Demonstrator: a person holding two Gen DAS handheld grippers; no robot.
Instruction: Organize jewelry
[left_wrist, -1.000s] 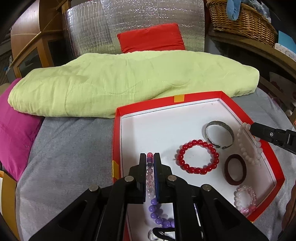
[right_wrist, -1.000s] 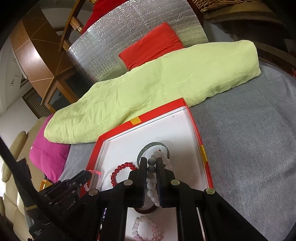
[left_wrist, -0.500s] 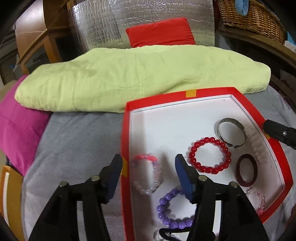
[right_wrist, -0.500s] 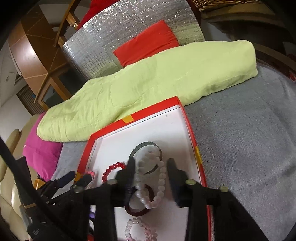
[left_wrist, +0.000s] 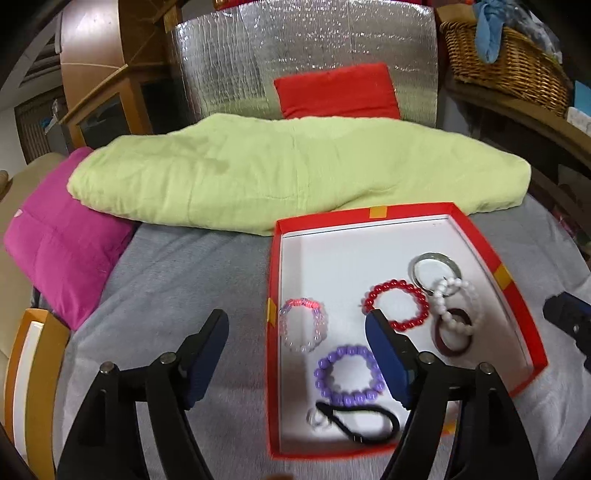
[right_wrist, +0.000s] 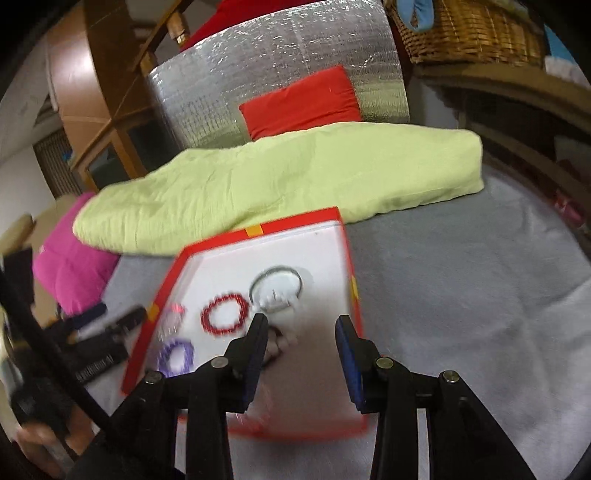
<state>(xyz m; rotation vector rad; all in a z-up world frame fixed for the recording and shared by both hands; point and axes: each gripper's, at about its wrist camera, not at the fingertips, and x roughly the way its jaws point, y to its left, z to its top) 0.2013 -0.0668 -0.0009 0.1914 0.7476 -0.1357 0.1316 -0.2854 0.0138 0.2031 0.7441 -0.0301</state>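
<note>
A red box with a white floor (left_wrist: 343, 251) lies on the grey cover and holds several bracelets: a pink-clear bead one (left_wrist: 303, 325), a red bead one (left_wrist: 396, 304), a purple bead one (left_wrist: 349, 374), a white bead one (left_wrist: 458, 306) lying over a dark red bangle (left_wrist: 453, 336), a silver bangle (left_wrist: 435, 271) and a black hair tie (left_wrist: 360, 421). My left gripper (left_wrist: 297, 334) is open and empty above the box's left wall. My right gripper (right_wrist: 301, 328) is open and empty above the box's (right_wrist: 325, 266) right part; its tip shows in the left wrist view (left_wrist: 565, 317).
A folded light green blanket (left_wrist: 295, 170) lies just behind the box. A magenta cushion (left_wrist: 62, 240) is at the left, a red cushion (left_wrist: 336, 90) against a silver foil panel at the back, and a wicker basket (left_wrist: 506, 62) on a shelf at the right.
Both grippers opened and let go: the left dropped the pink-clear bracelet, the right dropped the white bead bracelet onto the dark bangle. Both have pulled back from the box.
</note>
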